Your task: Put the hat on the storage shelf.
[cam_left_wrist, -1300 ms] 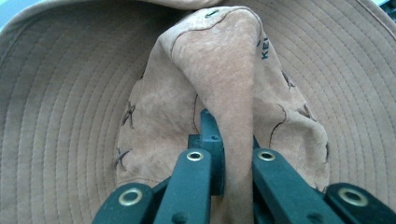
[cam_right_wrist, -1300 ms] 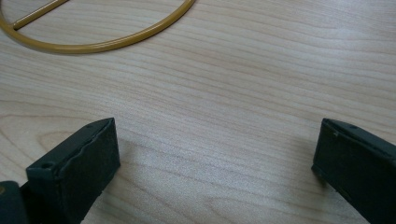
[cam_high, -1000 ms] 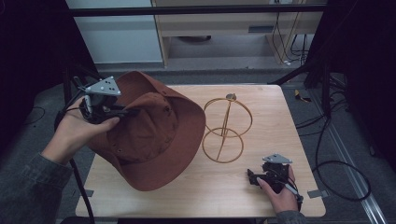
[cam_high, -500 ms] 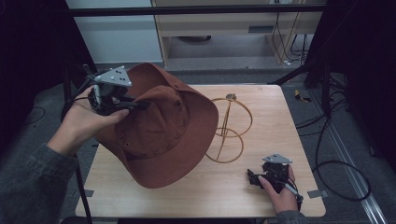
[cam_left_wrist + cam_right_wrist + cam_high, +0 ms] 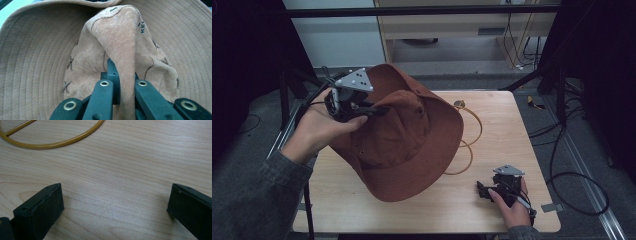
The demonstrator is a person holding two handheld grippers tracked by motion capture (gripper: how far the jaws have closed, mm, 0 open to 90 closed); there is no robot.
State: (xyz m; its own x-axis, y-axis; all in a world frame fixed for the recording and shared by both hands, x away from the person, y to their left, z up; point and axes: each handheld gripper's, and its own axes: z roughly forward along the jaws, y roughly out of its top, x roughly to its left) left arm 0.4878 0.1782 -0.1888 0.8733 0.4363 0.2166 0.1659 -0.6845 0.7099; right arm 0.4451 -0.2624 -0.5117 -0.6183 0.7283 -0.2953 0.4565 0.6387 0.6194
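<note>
Wooden table [image 5: 512, 140] (pale grain) bears brass stand [image 5: 469, 145]; grey floor [image 5: 572, 125] around.

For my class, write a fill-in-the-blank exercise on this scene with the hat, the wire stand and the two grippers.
1. The left gripper is shut on the ____ of the hat.
2. The right gripper rests on the table with its jaws ____.
3. The stand is made of ____ wire.
4. The hat partly hides the stand in the ____ view.

Missing words: crown; open; gold; high

Wooden table [image 5: 517, 150], grey floor [image 5: 572, 135], dim room
</note>
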